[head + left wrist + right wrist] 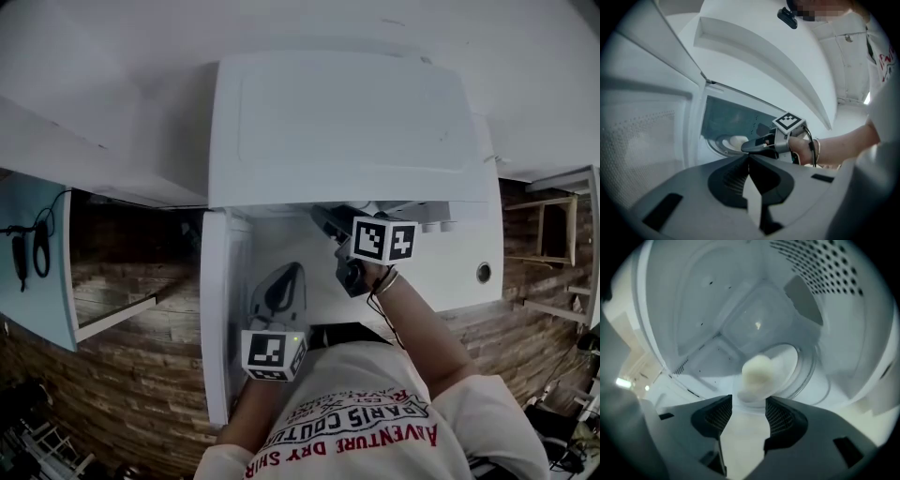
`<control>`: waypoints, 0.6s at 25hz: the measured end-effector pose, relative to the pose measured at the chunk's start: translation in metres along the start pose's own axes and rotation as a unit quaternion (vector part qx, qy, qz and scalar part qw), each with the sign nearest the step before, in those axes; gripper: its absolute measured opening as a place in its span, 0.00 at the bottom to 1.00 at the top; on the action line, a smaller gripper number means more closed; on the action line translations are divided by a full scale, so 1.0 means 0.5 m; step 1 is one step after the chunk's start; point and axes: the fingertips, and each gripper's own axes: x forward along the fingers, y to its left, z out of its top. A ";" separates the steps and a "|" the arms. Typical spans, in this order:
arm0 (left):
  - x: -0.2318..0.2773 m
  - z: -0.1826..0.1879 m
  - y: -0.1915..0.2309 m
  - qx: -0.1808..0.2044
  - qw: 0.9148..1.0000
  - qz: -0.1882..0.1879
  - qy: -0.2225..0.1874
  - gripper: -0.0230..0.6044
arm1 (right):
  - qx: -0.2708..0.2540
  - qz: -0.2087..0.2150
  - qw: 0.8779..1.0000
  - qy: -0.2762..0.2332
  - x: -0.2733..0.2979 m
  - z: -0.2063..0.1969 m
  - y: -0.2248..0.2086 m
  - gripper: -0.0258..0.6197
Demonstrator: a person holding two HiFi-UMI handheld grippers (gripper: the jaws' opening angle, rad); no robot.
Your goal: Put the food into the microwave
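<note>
Flanking white microwave point(347, 122), brown plank floor point(131, 375)

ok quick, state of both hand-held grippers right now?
Left hand-held gripper: closed, holding nothing.
Right hand-held gripper: open, holding nothing; the food sits on the plate just past its tips.
</note>
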 end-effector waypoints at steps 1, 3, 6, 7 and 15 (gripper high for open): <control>0.000 -0.001 0.000 0.000 1.000 -0.001 0.000 0.05 | -0.045 -0.023 0.999 0.008 -0.001 -0.003 -0.004 0.37; 0.000 0.001 -0.001 -0.002 1.000 -0.003 -0.002 0.05 | -0.134 -0.069 0.988 0.027 -0.002 -0.008 -0.012 0.37; -0.002 0.006 -0.006 -0.005 1.000 -0.007 -0.006 0.05 | -0.228 -0.118 0.965 0.060 0.001 -0.019 -0.017 0.37; -0.003 0.006 -0.007 -0.006 1.000 -0.009 -0.007 0.05 | -0.246 -0.128 0.958 0.070 0.002 -0.022 -0.017 0.37; -0.009 -0.002 -0.012 -0.018 1.000 -0.016 -0.003 0.05 | -0.318 -0.167 0.919 0.163 -0.005 -0.038 -0.034 0.36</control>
